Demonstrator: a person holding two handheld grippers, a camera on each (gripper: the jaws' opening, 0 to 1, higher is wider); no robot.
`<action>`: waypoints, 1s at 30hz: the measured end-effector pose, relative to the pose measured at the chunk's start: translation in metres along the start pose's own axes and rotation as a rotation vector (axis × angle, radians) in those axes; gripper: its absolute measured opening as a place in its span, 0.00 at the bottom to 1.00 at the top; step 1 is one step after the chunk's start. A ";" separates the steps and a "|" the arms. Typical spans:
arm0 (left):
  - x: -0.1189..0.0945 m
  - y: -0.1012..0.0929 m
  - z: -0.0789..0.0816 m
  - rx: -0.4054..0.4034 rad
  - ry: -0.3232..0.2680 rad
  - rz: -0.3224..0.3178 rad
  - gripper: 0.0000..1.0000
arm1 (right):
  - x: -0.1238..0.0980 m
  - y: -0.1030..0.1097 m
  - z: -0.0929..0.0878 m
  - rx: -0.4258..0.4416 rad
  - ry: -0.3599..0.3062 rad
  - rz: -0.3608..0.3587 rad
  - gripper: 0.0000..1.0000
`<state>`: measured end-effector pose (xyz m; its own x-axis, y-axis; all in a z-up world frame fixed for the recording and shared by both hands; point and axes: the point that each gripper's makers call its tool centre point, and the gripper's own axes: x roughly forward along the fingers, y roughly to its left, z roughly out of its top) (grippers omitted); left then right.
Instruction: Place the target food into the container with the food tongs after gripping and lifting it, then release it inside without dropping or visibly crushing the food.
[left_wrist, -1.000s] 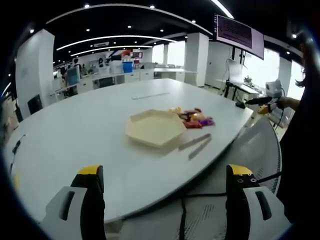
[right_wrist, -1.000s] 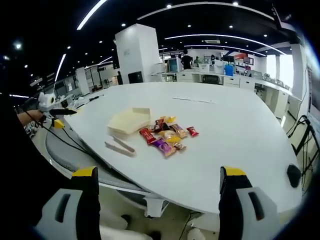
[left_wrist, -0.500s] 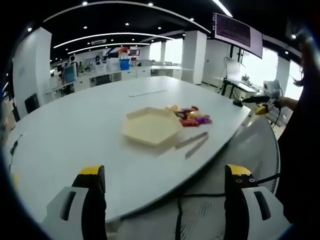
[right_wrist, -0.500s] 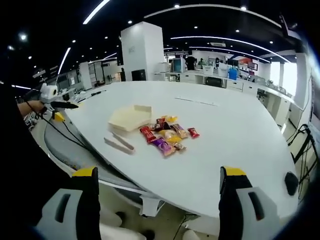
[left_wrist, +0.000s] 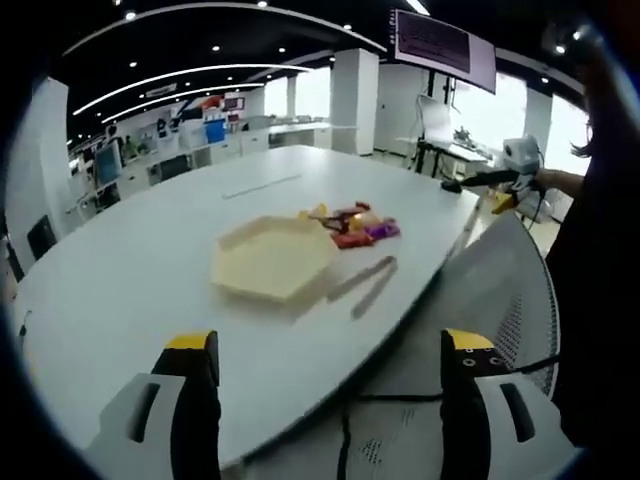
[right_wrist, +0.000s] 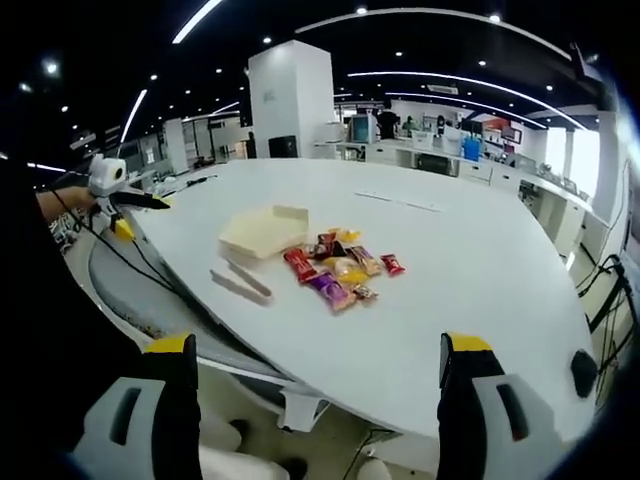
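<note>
The left gripper (left_wrist: 325, 405) has swung a touch since a second ago, so the tray and sweets sit further left and lower in its view; the right gripper view has barely shifted, and nothing on the desk (right_wrist: 480, 260) has been touched.

Both pairs of fingers stand wide apart and hold nothing, hanging off the near edge of the desk, well short of everything on it.

Now the key relation: the food tongs (right_wrist: 240, 283) lie flat near the desk's edge, between the person and the hexagonal tray (right_wrist: 262, 231). In the right gripper view they lie ahead and to the left of the right gripper (right_wrist: 310, 410), long axis slanting across the view. In the left gripper view the food tongs (left_wrist: 365, 285) lie ahead and slightly right, long axis running away at a slant. I cannot tell for sure which gripper is nearer.

The tray (left_wrist: 272, 257) is pale cream, shallow, rigid-looking, with a raised rim. Just beside it, the pile of wrapped snacks (right_wrist: 342, 268), glossy crinkly packets in red, purple and yellow; the target would be one of these. The tongs look slim, matte grey, two long arms. The desk is smooth white.
</note>
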<state>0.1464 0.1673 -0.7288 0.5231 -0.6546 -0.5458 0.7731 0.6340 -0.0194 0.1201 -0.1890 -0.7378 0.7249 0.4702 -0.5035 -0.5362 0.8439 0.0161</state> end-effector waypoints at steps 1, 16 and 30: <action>0.005 -0.005 0.002 0.025 0.008 -0.035 0.85 | 0.001 0.000 0.000 0.001 0.002 0.001 1.00; 0.087 -0.035 -0.024 0.188 0.156 -0.333 0.53 | -0.005 -0.003 -0.002 0.015 0.053 0.001 1.00; 0.147 -0.028 -0.046 0.168 0.201 -0.348 0.32 | -0.006 0.004 0.020 0.015 0.034 -0.007 1.00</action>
<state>0.1852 0.0728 -0.8469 0.1533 -0.7139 -0.6833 0.9475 0.3026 -0.1036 0.1228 -0.1835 -0.7178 0.7133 0.4556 -0.5325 -0.5246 0.8510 0.0254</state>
